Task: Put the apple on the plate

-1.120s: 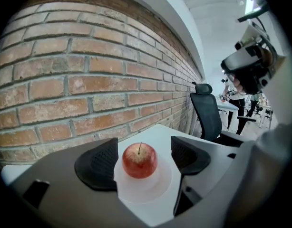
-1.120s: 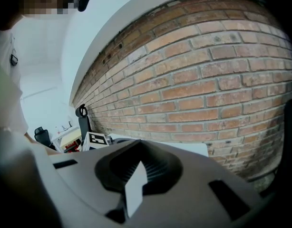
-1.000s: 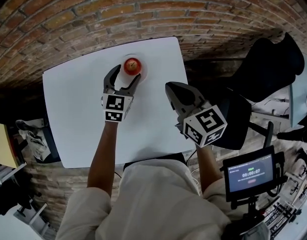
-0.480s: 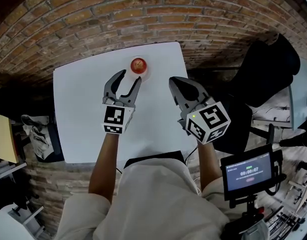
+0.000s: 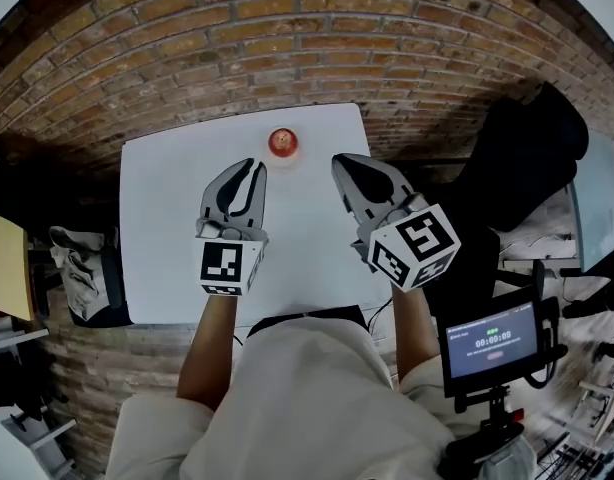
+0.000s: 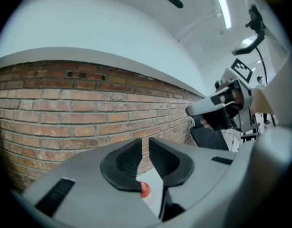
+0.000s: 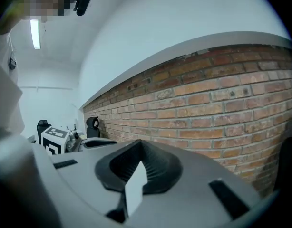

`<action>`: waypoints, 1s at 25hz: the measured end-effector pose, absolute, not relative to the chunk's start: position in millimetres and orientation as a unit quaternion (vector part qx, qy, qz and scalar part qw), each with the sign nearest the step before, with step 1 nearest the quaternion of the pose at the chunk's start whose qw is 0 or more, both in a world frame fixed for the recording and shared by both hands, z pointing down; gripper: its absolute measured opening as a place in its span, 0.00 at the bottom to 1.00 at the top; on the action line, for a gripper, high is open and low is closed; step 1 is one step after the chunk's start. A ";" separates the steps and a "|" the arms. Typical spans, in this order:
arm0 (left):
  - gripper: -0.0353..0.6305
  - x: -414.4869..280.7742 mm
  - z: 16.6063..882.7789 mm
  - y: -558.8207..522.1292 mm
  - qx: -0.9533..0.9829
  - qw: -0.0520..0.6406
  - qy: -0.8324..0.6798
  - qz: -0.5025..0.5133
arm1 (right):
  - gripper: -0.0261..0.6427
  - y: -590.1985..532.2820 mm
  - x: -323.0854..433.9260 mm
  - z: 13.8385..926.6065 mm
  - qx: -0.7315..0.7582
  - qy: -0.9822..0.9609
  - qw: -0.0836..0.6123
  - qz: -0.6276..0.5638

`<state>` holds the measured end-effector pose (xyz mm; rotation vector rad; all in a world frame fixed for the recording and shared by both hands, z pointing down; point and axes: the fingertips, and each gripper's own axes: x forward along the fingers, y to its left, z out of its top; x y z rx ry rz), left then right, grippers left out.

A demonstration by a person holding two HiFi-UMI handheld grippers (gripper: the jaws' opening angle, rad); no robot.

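L gripper pulled back from apple, jaws closing on nothing; R gripper pressed together. The apple's red, sits on plate.

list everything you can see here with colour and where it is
apple: one, red, on the plate near the table's far edge
plate: one, white, under the apple
table: one, white, against the wall
brick wall: one, red-brown, behind the table
chair: one, black, right of the table
screen: one, black, lit, lower right
left tongs: one, grey, above the table, jaws closing, nothing between them
right tongs: one, grey, by the table's right edge, jaws together, empty
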<state>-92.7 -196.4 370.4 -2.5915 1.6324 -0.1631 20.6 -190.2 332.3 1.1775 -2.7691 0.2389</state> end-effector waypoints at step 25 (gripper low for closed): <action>0.06 -96.4 272.6 -130.3 -0.845 0.112 0.522 -0.015 | 0.04 -138.0 17.2 268.0 0.411 -0.911 0.039 -0.014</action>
